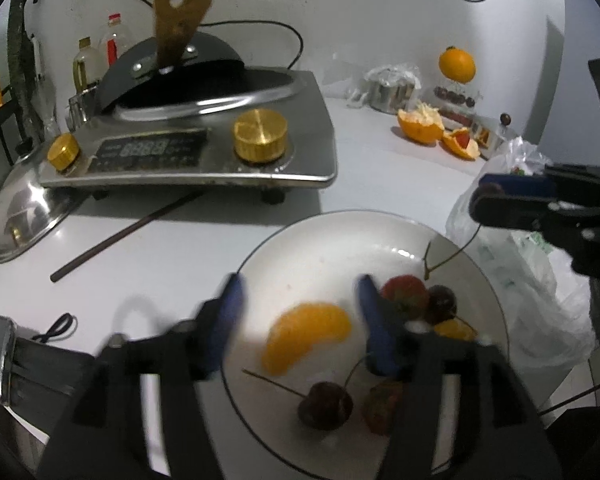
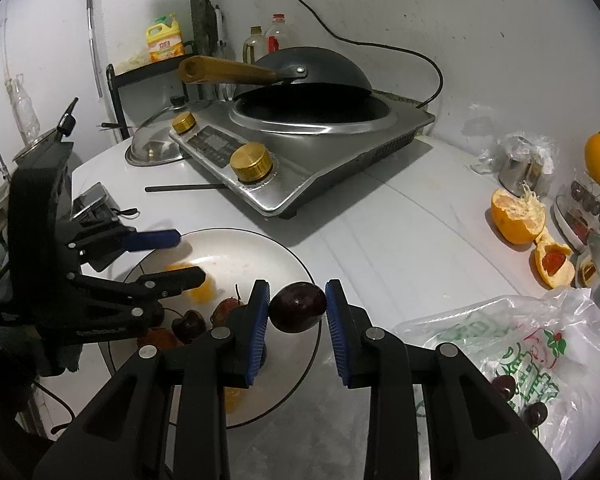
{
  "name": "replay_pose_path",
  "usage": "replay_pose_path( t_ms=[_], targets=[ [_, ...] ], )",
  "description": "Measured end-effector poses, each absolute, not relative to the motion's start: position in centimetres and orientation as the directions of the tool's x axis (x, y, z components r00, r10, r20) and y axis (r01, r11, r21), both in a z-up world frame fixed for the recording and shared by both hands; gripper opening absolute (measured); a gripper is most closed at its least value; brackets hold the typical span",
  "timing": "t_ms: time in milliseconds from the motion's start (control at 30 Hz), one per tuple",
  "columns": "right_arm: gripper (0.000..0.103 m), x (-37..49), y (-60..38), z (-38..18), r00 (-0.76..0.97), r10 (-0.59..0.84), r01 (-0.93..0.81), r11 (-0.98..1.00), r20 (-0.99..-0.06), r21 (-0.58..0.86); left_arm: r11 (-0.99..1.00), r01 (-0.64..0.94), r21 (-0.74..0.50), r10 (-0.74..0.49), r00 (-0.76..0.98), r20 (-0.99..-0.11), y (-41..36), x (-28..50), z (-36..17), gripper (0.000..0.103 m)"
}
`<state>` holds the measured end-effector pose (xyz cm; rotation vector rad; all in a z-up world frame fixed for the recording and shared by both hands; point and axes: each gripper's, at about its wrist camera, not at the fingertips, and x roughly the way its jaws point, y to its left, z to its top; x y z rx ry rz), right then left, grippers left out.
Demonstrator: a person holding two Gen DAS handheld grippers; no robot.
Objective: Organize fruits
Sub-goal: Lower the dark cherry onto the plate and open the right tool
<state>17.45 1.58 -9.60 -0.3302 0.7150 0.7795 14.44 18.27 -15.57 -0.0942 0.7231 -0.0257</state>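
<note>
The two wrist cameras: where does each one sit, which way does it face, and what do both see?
Left wrist: on the left gripper, facing down at an orange segment on the white plate; its open blue-padded fingers show.
Right wrist: on the right gripper, facing the plate's edge; fingers clamp a dark cherry.
Shared: plate, induction cooker, each other's gripper.

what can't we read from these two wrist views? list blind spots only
- Left wrist: left gripper fingers motion-blurred; contact with the orange segment unreadable.
- Left wrist: small orange piece and strawberry partly hidden behind the right-hand finger.
- Left wrist: cherry in the right gripper barely shows.
- Right wrist: near part of the plate covered by the right gripper holding the cherry.
- Right wrist: plastic bag contents mostly obscured by film.
</note>
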Motion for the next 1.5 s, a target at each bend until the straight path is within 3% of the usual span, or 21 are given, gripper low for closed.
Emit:
replay_pose_path(
  t_ms=[33, 700, 1500],
  targets=[
    [0.031, 17.3, 1.7, -9.5, 0.497, 0.523, -0.737, 0.676, -0.692, -0.017, 0.995, -0.01, -0.098, -0.057, 0.754, -0.654, 18.4, 14.3, -15.4, 0.077],
    [0.031, 17.9, 6.7, -10.1, 0.465, 0.55, -0.769, 0.639, -0.693, -0.009, 0.99, -0.072, -0.122, -0.019, 0.785, -0.619, 21.3, 10.3, -14.6, 0.077],
    [0.031, 18.0, 10.8, -14.1, 0.449, 0.462, -0.734, 0.678, -0.765, -0.021, 0.981, -0.073, -0.179, -0.049, 0.803, -0.594, 22.2, 8.7, -14.8, 0.077]
  ],
)
